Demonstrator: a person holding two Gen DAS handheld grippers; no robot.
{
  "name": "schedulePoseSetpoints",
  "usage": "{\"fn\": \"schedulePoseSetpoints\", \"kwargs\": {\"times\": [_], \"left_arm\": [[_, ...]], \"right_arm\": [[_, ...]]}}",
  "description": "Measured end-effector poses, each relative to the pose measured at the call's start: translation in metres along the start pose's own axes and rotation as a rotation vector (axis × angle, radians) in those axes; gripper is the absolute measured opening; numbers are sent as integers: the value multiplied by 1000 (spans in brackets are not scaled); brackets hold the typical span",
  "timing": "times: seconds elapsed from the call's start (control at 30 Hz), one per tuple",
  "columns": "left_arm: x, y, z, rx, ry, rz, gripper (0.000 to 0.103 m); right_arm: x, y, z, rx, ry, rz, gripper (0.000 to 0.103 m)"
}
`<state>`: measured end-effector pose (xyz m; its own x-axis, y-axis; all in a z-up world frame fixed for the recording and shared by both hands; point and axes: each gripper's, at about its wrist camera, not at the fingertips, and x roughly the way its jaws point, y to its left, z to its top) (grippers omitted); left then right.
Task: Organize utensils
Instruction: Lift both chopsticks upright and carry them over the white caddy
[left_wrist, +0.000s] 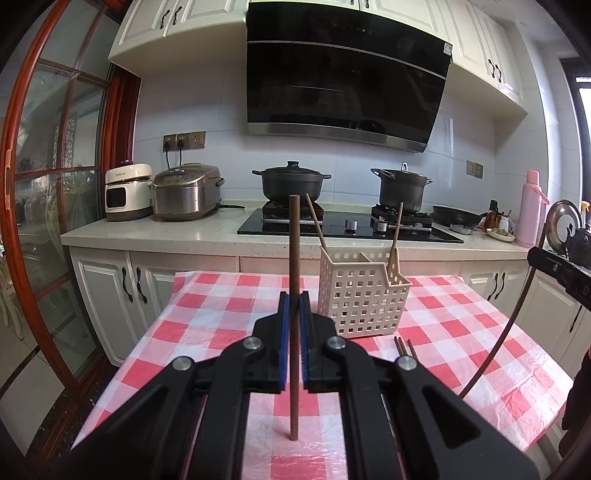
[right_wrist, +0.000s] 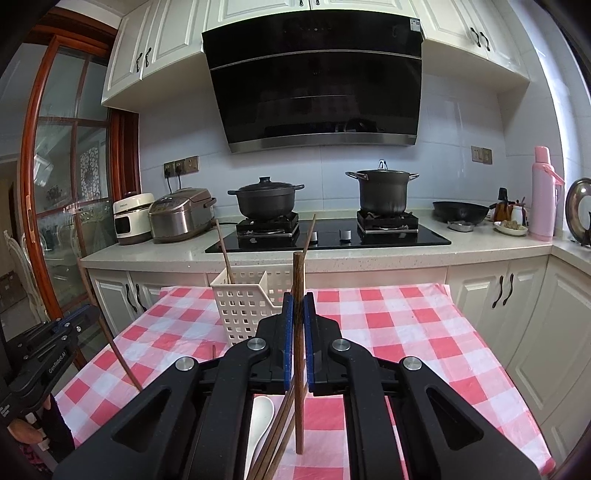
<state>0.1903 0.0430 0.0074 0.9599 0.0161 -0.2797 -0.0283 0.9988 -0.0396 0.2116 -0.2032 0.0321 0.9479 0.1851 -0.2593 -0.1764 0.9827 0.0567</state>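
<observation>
Two chopsticks (left_wrist: 316, 221) already lean in the white slotted basket (left_wrist: 364, 295) on the checkered tabletop (left_wrist: 207, 325), while each gripper, left (left_wrist: 294, 299) and right (right_wrist: 298, 301), pinches one upright chopstick, with more chopsticks (right_wrist: 275, 435) and a white spoon (right_wrist: 258, 417) lying unsorted.

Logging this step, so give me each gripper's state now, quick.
Left gripper: closed on one upright chopstick.
Right gripper: closed on another upright chopstick.
</observation>
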Motion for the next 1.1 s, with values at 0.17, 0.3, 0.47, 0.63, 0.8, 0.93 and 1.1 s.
{"fn": "schedulePoseSetpoints", "kwargs": {"times": [0.17, 0.3, 0.47, 0.63, 0.8, 0.93, 1.1], "left_arm": [[6, -4, 5, 7, 1, -9, 5], [10, -8, 14, 14, -5, -18, 5], [24, -13, 32, 2, 0, -39, 5], [39, -22, 60, 7, -9, -59, 5], [59, -29, 102, -18, -14, -101, 5], [69, -36, 133, -9, -42, -102, 5], [84, -39, 180, -31, -77, -105, 5]], "right_arm": [[4, 3, 7, -19, -2, -3, 6], [13, 4, 14, -33, -5, -4, 6], [33, 2, 28, -42, -9, -6, 6], [58, -2, 53, -39, -17, -2, 6], [87, -3, 83, -34, -15, 12, 6], [104, -4, 109, -20, -27, 21, 6], [124, -4, 143, 1, -48, 34, 6]]}}
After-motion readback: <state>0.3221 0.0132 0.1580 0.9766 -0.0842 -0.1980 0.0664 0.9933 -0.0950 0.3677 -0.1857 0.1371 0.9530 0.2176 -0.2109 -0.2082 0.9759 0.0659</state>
